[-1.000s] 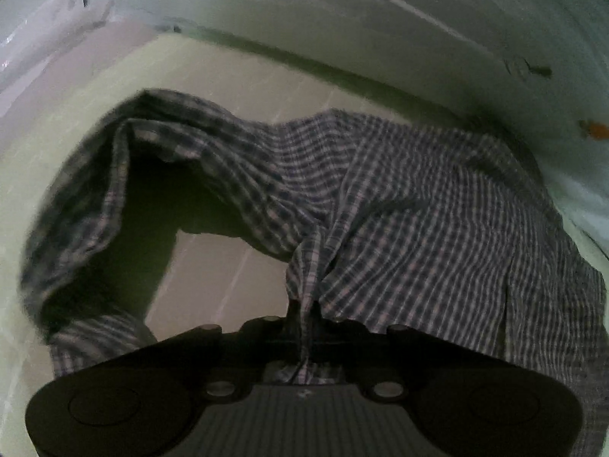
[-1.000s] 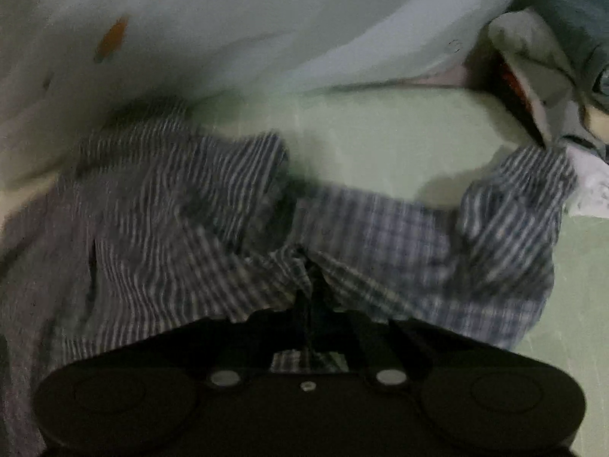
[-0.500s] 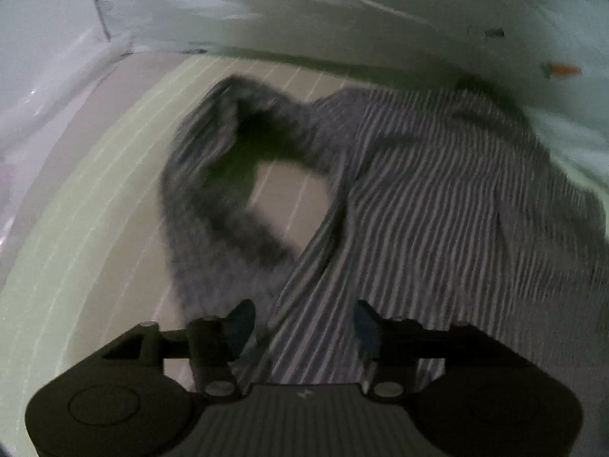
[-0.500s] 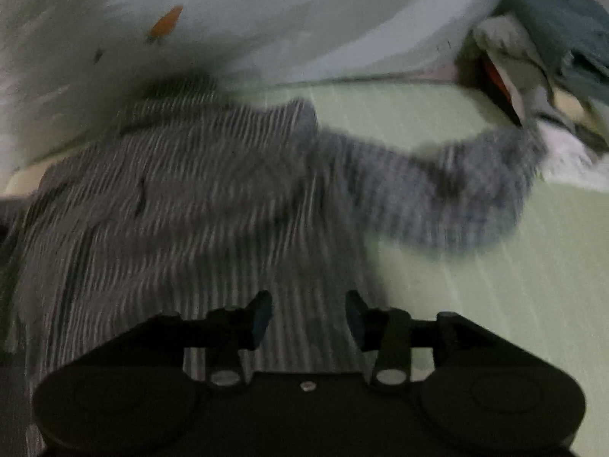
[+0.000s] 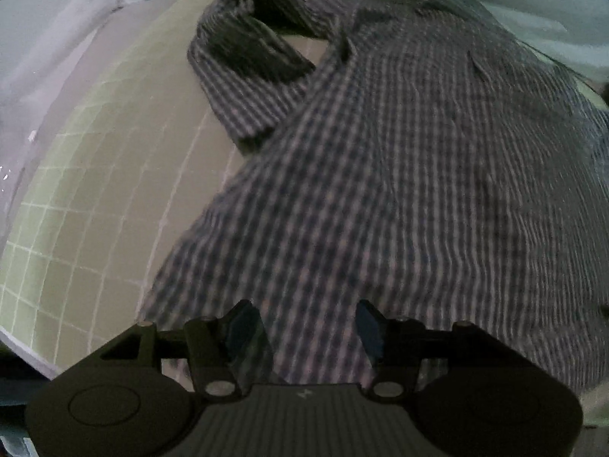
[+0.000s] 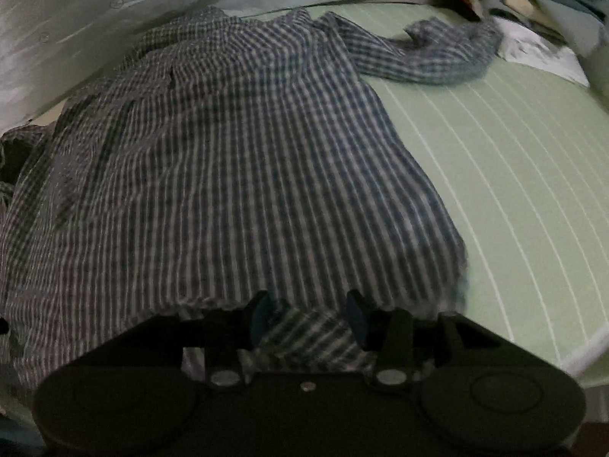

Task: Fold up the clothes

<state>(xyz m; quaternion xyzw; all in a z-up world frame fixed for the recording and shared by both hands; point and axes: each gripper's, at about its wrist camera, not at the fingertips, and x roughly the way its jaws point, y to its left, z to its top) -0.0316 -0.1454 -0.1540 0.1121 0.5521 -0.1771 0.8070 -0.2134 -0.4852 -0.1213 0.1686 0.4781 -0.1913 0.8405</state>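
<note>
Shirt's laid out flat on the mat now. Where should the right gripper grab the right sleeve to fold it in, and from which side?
Probably take the right sleeve near its cuff end, which lies bunched and slightly raised on the green mat, clear of the shirt body. Bring the open right gripper in from the bare mat on the outer side, then carry the sleeve across the body.
</note>
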